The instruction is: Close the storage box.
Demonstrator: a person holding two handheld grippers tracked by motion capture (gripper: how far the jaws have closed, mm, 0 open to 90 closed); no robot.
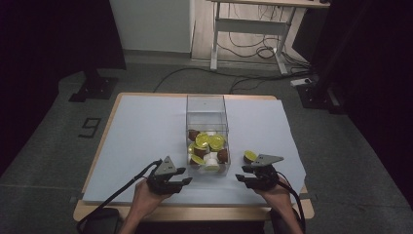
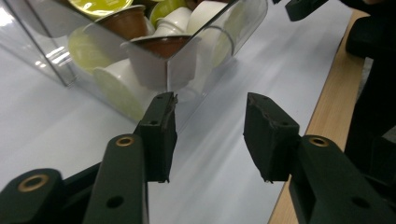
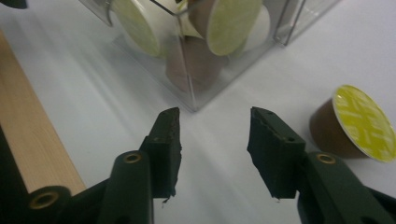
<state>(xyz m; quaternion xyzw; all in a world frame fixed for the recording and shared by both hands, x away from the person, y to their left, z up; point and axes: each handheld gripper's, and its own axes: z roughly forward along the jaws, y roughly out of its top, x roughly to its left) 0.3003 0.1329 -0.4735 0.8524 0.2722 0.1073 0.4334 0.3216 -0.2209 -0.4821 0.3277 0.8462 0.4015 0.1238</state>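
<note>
A clear plastic box [image 1: 205,110] stands in the middle of the white sheet, with several coffee capsules [image 1: 208,146] inside, yellow-lidded, brown and white. One brown capsule with a yellow lid [image 1: 250,156] lies loose to the right of the box. My left gripper [image 1: 187,175] sits near the box's front left corner, jaws apart with nothing between them. My right gripper [image 1: 240,174] faces it from the front right, also open and empty. In the left gripper view the gripper [image 2: 210,121] points at the box's corner [image 2: 168,70]. In the right gripper view the gripper [image 3: 215,135] points at the box [image 3: 187,70], with the loose capsule [image 3: 355,126] to its right.
The white sheet [image 1: 146,131] covers a wooden table, whose front edge [image 1: 195,213] lies close behind both hands. A cable [image 1: 117,192] trails from the left gripper. A desk frame [image 1: 248,29] and floor cables stand beyond the table.
</note>
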